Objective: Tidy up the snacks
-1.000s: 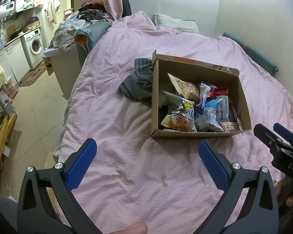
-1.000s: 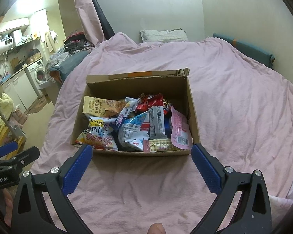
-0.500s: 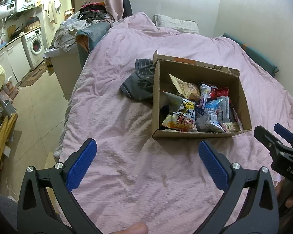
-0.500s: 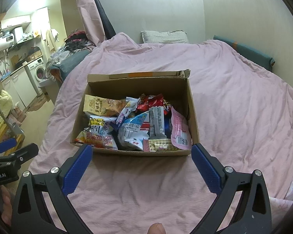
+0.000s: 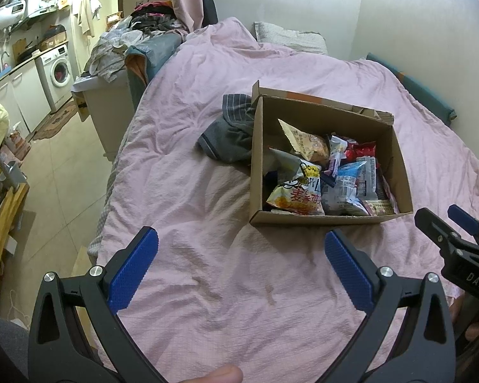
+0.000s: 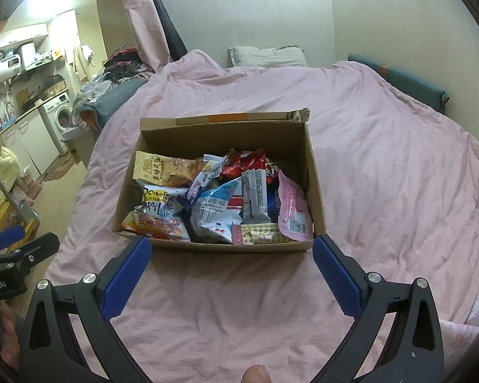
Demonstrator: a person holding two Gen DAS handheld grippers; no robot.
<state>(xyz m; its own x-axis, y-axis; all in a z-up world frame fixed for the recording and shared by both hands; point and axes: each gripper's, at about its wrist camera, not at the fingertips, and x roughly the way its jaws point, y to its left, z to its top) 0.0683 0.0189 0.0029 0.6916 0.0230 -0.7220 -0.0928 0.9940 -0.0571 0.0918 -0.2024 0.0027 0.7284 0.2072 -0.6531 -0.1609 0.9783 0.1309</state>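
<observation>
An open cardboard box (image 6: 316,191) sits on a pink bedspread (image 6: 383,166) and holds several snack packets: a yellow peanut bag (image 6: 166,169), a white and orange chip bag (image 6: 158,214), a blue and white bag (image 6: 217,210), a red bag (image 6: 246,162) and a pink packet (image 6: 292,207). The box also shows in the left wrist view (image 5: 257,166). My right gripper (image 6: 231,274) is open and empty just in front of the box. My left gripper (image 5: 239,268) is open and empty over the bedspread, in front of and to the left of the box.
A grey striped garment (image 5: 230,131) lies against the box's left side. A pillow (image 6: 268,56) and a teal bolster (image 6: 405,84) lie at the bed's far end. Left of the bed are a clothes pile (image 5: 134,38), floor (image 5: 57,172) and a washing machine (image 5: 59,71).
Both grippers have shifted only slightly; the box sits a little lower and nearer in the right wrist view. Both stay open and empty.
</observation>
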